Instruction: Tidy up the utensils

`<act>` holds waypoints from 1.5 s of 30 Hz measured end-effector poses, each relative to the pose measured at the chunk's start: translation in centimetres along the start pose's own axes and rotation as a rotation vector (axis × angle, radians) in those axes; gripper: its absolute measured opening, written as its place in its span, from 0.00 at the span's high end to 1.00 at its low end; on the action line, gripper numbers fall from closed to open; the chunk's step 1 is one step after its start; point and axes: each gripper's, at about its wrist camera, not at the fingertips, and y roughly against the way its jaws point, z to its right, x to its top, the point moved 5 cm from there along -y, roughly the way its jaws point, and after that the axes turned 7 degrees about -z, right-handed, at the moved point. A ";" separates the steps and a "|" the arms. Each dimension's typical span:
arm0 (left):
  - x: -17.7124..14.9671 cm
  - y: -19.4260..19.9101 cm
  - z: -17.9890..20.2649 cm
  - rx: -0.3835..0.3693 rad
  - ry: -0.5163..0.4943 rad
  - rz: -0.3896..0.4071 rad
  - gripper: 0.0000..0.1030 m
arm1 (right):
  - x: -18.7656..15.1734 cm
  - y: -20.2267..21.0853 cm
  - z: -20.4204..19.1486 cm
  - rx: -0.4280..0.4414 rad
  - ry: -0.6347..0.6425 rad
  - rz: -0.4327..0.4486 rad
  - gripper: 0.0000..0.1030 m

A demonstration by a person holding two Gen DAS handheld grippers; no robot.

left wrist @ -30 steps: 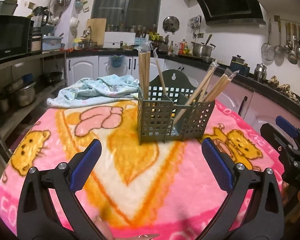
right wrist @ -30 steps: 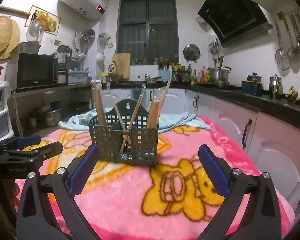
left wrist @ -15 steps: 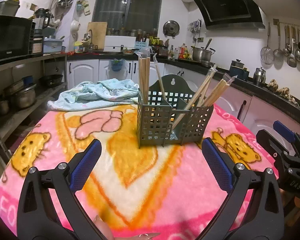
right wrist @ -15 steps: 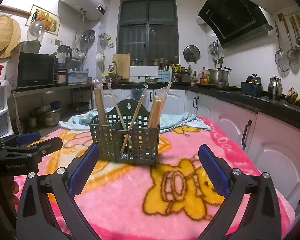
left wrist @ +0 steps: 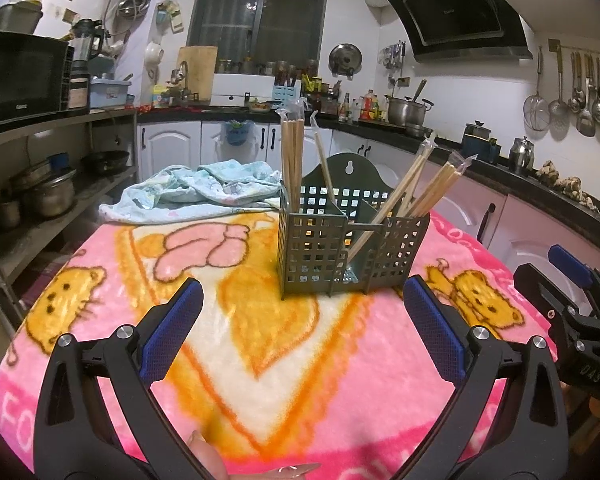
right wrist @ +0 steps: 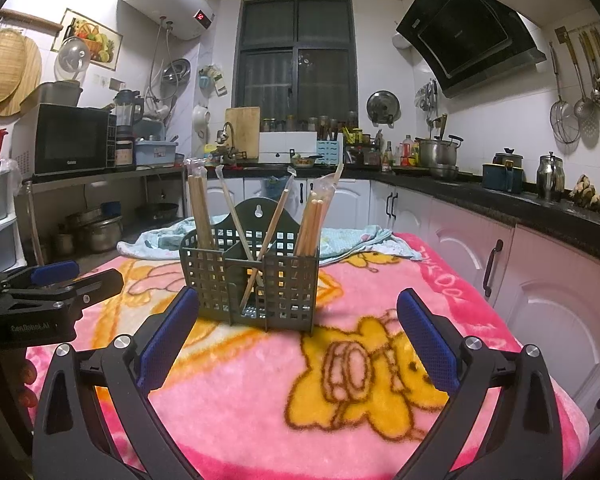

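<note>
A dark green perforated utensil holder (left wrist: 342, 248) stands on the pink cartoon blanket (left wrist: 220, 320); it also shows in the right wrist view (right wrist: 252, 280). Several wrapped wooden chopsticks (left wrist: 292, 160) stand upright in its left compartment, and others (left wrist: 432, 188) lean to the right. My left gripper (left wrist: 302, 292) is open and empty, a short way in front of the holder. My right gripper (right wrist: 298, 300) is open and empty, just in front of the holder. Each gripper shows at the edge of the other's view.
A crumpled light blue cloth (left wrist: 204, 192) lies on the blanket behind the holder. Kitchen counters with pots (right wrist: 440, 152) and white cabinets ring the table. A shelf with a microwave (right wrist: 72, 140) stands at the left.
Both grippers have drawn back and risen slightly, so the holder sits a little lower in both views. Both stay open and empty.
</note>
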 end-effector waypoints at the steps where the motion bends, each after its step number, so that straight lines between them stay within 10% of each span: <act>1: 0.0 0.0 0.0 0.000 0.000 0.000 0.10 | 0.0 0.0 0.0 0.001 -0.001 0.000 0.06; 45: 0.0 -0.4 -0.2 0.002 0.025 -0.029 0.10 | -0.1 0.1 0.4 -0.024 -0.003 -0.008 0.06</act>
